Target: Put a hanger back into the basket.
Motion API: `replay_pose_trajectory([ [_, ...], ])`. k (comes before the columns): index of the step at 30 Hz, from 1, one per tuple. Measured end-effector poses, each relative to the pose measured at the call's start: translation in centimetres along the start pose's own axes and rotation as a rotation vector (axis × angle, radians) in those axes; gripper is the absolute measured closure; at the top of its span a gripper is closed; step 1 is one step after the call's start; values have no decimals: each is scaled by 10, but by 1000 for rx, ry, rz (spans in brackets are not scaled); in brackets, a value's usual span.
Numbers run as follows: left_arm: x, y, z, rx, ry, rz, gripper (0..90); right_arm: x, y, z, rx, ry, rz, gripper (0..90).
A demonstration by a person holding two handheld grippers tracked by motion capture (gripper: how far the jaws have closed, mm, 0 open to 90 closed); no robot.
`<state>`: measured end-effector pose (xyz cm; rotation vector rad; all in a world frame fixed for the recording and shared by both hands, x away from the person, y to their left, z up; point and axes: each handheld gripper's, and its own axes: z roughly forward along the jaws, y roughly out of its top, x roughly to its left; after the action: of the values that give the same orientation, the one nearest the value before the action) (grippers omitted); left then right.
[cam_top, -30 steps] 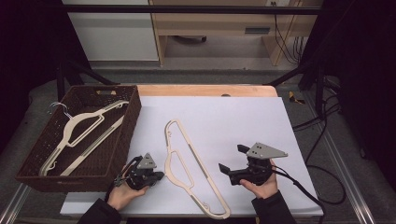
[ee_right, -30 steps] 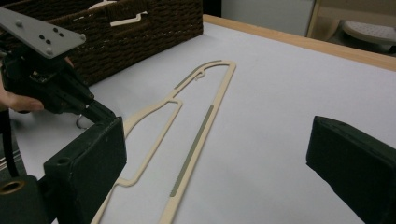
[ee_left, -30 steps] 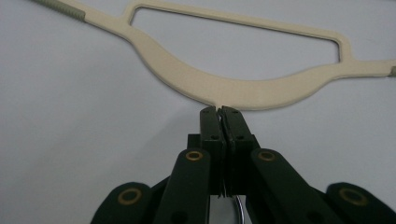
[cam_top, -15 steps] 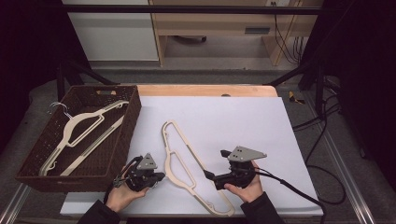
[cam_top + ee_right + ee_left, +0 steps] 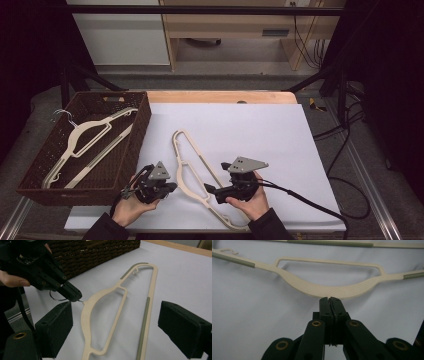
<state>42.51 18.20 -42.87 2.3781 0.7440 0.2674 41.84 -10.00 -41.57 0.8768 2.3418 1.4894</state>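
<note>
The left gripper (image 5: 72, 293) had its jaws shut on the metal hook of the cream plastic clothes hanger (image 5: 107, 315), likely steadying it on the white table sheet (image 5: 260, 130). The right gripper (image 5: 207, 189) had just been narrowing, jaws wide, the hanger's arm between them untouched. Beyond sat the brown wicker basket (image 5: 142, 125); the hook itself was mostly hidden.

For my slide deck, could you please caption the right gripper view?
Right gripper open over a cream hanger on white table; left gripper shut on its metal hook, wicker basket behind.
</note>
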Motion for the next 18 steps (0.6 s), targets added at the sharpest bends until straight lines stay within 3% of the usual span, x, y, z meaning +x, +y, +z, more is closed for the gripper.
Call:
replay_pose_trajectory([
  [9,-4,14,-6,25,16,13,886,11,2,18,30,30,2,162],
  [18,-4,19,-9,30,14,9,886,26,-2,44,114,12,-27,207],
])
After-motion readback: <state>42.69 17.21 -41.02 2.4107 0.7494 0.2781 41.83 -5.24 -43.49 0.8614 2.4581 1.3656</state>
